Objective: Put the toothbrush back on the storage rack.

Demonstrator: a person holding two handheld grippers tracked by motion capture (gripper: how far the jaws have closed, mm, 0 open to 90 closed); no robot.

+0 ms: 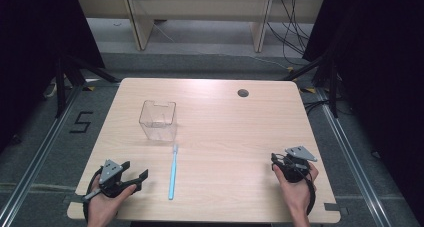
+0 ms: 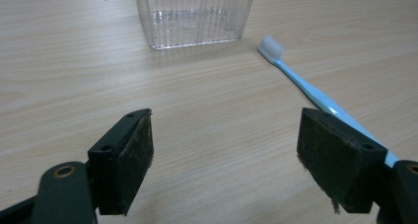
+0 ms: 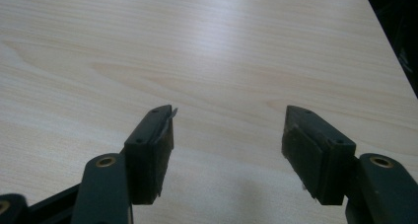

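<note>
From the high view, the blue toothbrush [image 1: 173, 172] lies flat on the wooden table [image 1: 225, 132], head pointing away from the person and handle end toward the near edge. Just beyond its bristles stands a clear plastic cup [image 1: 158, 119], upright and empty. The left gripper [image 1: 136, 178] rests near the front-left edge, just beside the handle, its jaws spread with nothing between them. The right gripper [image 1: 280, 162] sits well apart at the front-right, its jaws too small here to read.

The left gripper view looks along the 2 black pads [image 2: 135, 155], wide apart over bare wood. The toothbrush [image 2: 315, 93] runs diagonally past the right-hand pad, partly hidden behind it, white bristles nearest the ribbed base of the cup [image 2: 194, 17].

The right gripper view confirms it: the jaws of the right gripper [image 3: 229, 135] stand open, bare table between them.

As for handling, the toothbrush looks light, stiff and slim, smooth plastic lying low on the surface, so it could well skid or roll under a glancing pinch. The best hold is likely across the middle of the handle, pads squeezing its sides, leaving the head free. The cup looks thin-walled and tippable, so a nudge is the risk.
</note>
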